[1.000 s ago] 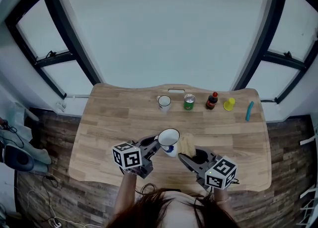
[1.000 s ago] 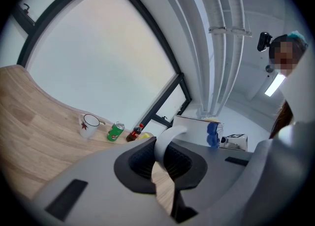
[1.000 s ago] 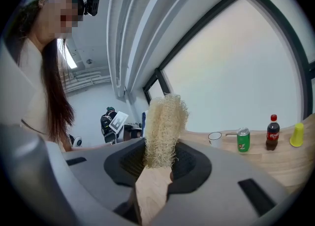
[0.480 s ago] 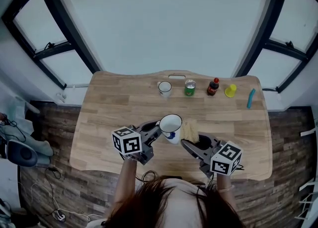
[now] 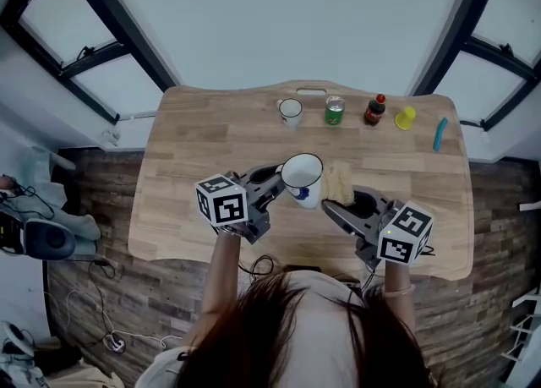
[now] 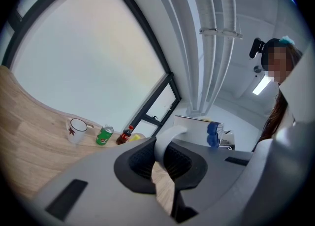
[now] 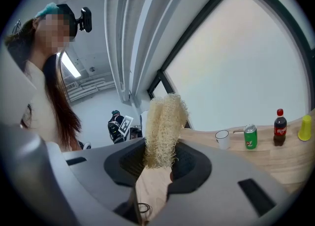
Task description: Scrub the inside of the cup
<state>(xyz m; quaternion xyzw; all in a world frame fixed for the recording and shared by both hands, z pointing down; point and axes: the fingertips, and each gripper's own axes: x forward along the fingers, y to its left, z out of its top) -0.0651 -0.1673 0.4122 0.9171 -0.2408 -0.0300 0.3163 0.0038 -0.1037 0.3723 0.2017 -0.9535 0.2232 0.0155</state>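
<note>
Cup [image 5: 303, 177]: white enamel-looking mug with a thin dark line round the rim and a small blue mark on its side; plain white within; one looped white handle [image 6: 167, 139]
Cup's place: held up over the near middle of the wooden table [image 5: 203, 141], clear of the top; in the head view its round mouth faces up toward the camera; in the left gripper view the body [image 6: 199, 126] lies out past the jaws with the blue mark showing
Left gripper [image 5: 275, 183]: closed narrow on the cup's handle; in its own view [image 6: 166, 166] the white loop sits pinched between the two dark pads; a marker cube rides on its back
Right gripper [image 5: 334, 206]: clamped on a pale, coarse loofah sponge [image 7: 164, 129]; the jaws squeeze its lower part and the frayed upper part stands out beyond them
Sponge and cup: in the head view the sponge [image 5: 338, 182] is just beside the cup's right side, outside the mouth; whether the two touch cannot be told
Far edge of the table: a row, well apart from the grippers; small white mug [image 5: 290, 111], green can [image 5: 335, 110], dark cola bottle [image 5: 374, 110] with a red cap, small yellow cup [image 5: 406, 117], all upright; a blue stick-like thing [image 5: 439, 134] lies at the right end
Person: dark hair fills the bottom of the head view; both forearms reach forward to the grippers
</note>
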